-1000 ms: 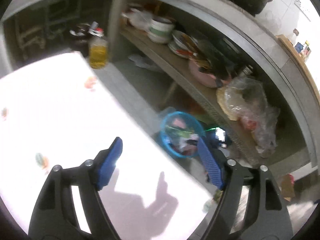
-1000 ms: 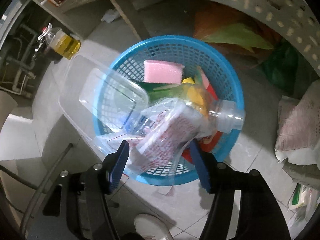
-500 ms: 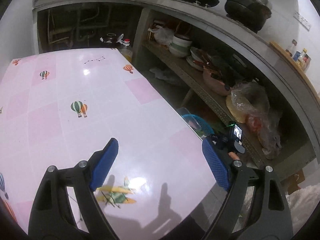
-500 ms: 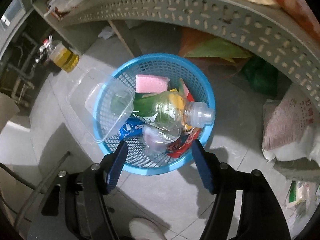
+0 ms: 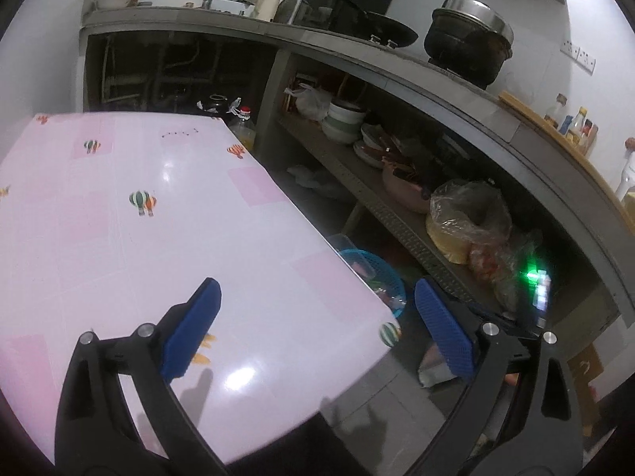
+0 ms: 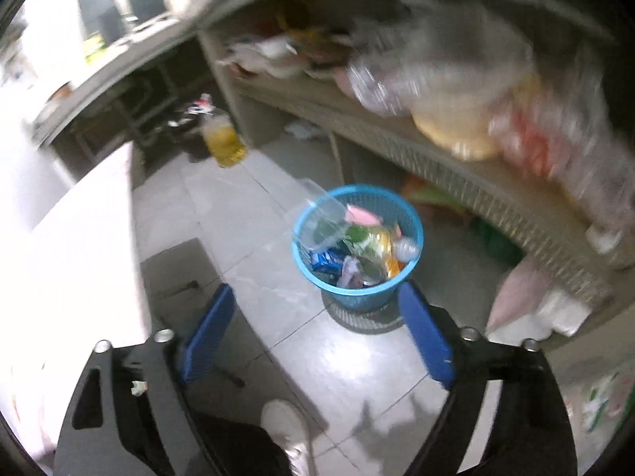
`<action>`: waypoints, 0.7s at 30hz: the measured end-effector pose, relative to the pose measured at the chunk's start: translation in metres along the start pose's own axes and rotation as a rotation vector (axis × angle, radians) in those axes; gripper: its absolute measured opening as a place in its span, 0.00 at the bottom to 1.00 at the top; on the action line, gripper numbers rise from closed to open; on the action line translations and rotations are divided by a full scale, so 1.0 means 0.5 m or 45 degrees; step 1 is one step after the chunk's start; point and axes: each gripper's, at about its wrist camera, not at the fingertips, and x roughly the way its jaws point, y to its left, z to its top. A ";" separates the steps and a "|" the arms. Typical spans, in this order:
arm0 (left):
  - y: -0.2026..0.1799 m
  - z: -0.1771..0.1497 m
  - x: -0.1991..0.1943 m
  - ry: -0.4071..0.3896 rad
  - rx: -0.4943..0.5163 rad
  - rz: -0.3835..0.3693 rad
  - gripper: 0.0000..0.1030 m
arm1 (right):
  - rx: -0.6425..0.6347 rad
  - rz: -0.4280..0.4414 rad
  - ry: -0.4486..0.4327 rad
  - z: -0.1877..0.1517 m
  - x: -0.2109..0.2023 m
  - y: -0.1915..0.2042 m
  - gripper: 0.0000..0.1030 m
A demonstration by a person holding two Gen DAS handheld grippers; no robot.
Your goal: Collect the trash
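Observation:
A blue mesh trash basket [image 6: 359,291] stands on the grey tiled floor, holding a clear plastic bottle [image 6: 391,244], a pink sponge [image 6: 363,216], a clear plastic tray [image 6: 319,224] and wrappers. My right gripper [image 6: 317,331] hangs well above and in front of the basket, its jaws opening with nothing between them. In the left wrist view the basket [image 5: 383,277] peeks out past the edge of the pink table [image 5: 139,218]. My left gripper [image 5: 315,327] hovers over the table's near corner, its jaws opening wide and empty.
A low shelf [image 5: 401,222] along the right holds bowls, dishes and plastic bags [image 5: 472,218]. An oil bottle [image 6: 224,139] stands on the floor behind the basket. A person's white shoe [image 6: 283,422] is below my right gripper. A counter above carries a black pot [image 5: 468,43].
My right gripper let the clear bag-wrapped trash fall into the basket, opened wider and rose well away. The left gripper swung back over the table and opened further.

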 end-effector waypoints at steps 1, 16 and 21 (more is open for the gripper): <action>-0.006 -0.007 -0.003 -0.002 -0.010 0.015 0.92 | -0.047 0.010 -0.033 -0.004 -0.041 0.015 0.87; -0.053 -0.099 -0.065 0.014 0.028 0.450 0.92 | -0.430 0.047 -0.241 -0.100 -0.268 0.160 0.94; -0.022 -0.116 -0.080 0.052 -0.036 0.597 0.92 | -0.518 0.011 -0.192 -0.130 -0.263 0.193 0.94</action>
